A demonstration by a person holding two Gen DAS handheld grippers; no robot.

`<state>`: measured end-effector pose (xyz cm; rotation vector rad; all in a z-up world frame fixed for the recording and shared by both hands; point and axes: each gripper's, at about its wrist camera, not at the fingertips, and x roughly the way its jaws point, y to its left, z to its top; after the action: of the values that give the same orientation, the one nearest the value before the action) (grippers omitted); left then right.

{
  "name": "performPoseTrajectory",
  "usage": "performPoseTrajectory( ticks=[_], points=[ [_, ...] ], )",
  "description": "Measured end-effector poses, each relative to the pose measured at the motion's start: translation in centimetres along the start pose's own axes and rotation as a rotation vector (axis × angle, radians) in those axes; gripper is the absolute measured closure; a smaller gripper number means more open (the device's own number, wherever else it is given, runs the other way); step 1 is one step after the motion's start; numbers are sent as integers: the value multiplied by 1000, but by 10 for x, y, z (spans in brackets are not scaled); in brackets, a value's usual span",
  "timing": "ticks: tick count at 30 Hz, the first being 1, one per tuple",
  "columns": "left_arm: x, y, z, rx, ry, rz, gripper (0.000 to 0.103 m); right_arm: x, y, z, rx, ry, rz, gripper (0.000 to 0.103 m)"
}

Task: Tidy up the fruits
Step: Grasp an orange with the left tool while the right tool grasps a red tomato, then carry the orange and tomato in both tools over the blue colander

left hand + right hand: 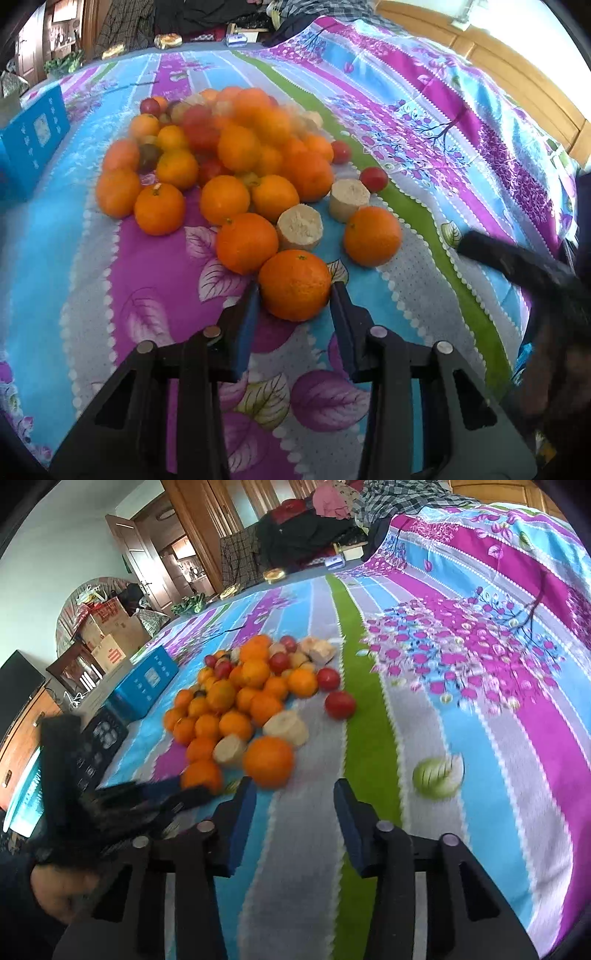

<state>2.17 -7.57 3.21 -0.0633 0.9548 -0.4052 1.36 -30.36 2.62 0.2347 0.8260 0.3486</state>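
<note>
- The nearest orange (pixel 294 284) is sitting right between the left gripper (pixel 293 295) fingertips, both blue pads flanking it at its widest; whether the pads are pressing it or just bracketing it, I cannot tell.
- Risk one, as I'm reading it: only the tips are reaching the fruit's sides, so a squeeze there could be popping the round skin forward out of the jaws and back toward the pile.
- Just ahead of those tips, a second orange (pixel 246 243) is lying close to the front one, possibly touching it, with a pale cut chunk (pixel 300 228) just beyond; a lift that drags could be nudging both and setting them rolling.
- Further ahead, the heap of oranges (pixel 236 147) is stacked loosely on soft bedding (pixel 424 122), with small red fruits (pixel 373 179) sitting loose at its right edge; any bump is likely spreading the lot.
- The right gripper (pixel 293 794) is hanging with its jaws wide apart and nothing between them, a blurred orange (pixel 269 762) just ahead to its left.
- A green fruit (pixel 437 777) is lying alone, off to the right of that gripper, smeared in the frame; on this cloth it might be drifting further.
- The two tools are working close together, so a clash is possible.
</note>
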Motion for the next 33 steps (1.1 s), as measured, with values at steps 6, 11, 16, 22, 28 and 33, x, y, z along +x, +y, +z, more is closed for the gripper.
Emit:
performPoseTrajectory(
  ticks=[6,11,16,22,28,33],
  points=[
    [-13,6,0,1,-22,-14,64,44,-13,38,-45,7,-62,59],
    [-9,8,2,1,-22,-20,64,77,-25,56,-29,51,-101,59],
    [-7,6,2,-1,-22,-32,64,91,-27,58,-34,63,-115,53],
    [-6,8,3,0,-31,-33,64,107,-24,56,-43,102,-125,65],
    [-19,11,6,-2,-59,-13,64,97,-19,58,-58,77,-145,68],
    [-53,21,22,-9,-142,38,64,63,0,66,-48,16,-154,69]
  ],
)
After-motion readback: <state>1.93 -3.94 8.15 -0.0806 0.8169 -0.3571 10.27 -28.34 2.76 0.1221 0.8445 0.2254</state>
